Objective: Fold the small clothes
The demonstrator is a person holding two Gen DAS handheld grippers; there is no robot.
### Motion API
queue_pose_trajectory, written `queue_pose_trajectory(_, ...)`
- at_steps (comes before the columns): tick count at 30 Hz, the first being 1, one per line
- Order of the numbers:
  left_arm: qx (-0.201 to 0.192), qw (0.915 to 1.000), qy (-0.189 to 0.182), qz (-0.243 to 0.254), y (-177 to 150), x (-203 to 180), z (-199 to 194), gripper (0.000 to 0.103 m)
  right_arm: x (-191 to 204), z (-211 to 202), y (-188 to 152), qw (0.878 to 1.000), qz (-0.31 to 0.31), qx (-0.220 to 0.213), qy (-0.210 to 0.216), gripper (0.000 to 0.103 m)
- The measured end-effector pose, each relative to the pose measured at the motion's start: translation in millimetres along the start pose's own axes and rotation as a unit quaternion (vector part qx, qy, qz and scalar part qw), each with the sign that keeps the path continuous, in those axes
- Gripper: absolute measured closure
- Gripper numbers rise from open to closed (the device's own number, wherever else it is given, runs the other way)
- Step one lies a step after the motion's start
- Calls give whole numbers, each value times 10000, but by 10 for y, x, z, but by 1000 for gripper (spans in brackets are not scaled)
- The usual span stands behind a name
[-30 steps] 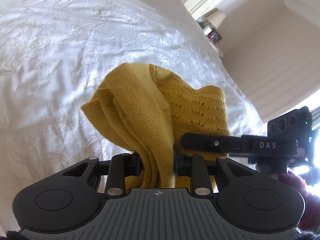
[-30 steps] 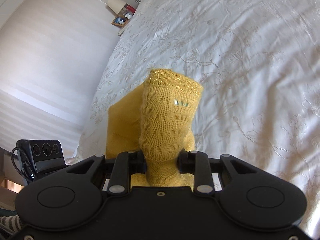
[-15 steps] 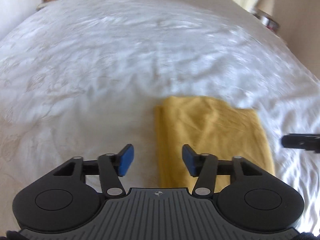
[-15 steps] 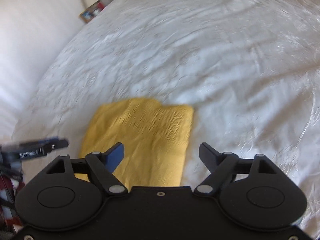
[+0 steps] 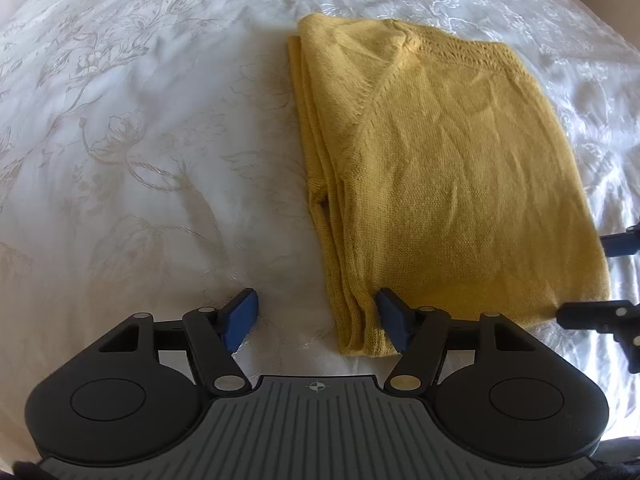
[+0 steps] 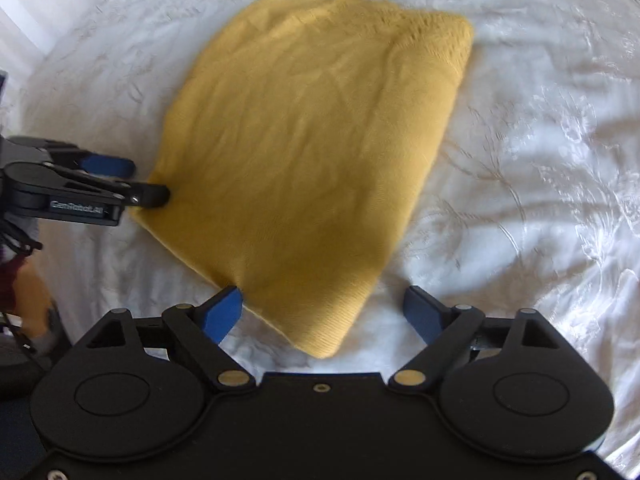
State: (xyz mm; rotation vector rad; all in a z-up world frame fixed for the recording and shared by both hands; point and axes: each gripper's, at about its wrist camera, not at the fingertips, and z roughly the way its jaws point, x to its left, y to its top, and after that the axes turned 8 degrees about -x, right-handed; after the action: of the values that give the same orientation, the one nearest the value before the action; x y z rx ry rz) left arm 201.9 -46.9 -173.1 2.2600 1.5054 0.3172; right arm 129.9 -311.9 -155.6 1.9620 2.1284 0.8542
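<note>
We see the folded yellow knit (image 5: 436,168) lying flat on the white bedspread (image 5: 132,152), bare cloth open from 9 to 12 o'clock. Left gripper (image 5: 316,320) and right gripper (image 6: 324,312) have just been opening; both straddle near corners, gripping nothing. Only the left view shows the layered fold edge.

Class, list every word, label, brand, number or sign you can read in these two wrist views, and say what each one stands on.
"GenRobot.AI": white lettering, slightly blurred, on the black side of the left gripper, seen in the right wrist view.
A small cross-in-circle mark, no letters: on the grey ribbed body of the left gripper, in the left wrist view.
Nothing legible on the yellow knit garment, the white bedspread or the right gripper.
</note>
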Motion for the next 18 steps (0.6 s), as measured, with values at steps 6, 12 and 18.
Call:
queue_pose_trajectory(6, -703, 9969, -206, -283, 387, 30, -367, 39, -311, -292, 481, 9933, 597, -950, -274, 4)
queue_pose_trajectory(12, -831, 9947, -309, -522, 887, -31, -113, 20, -677, -78, 893, 9850, 1098, -1058, -811, 1)
queue_pose_trajectory(18, -588, 9973, 25, -431, 1073, -54, 266, 4, -953, 327, 1007, 9793, 1568, -648, -1100, 1)
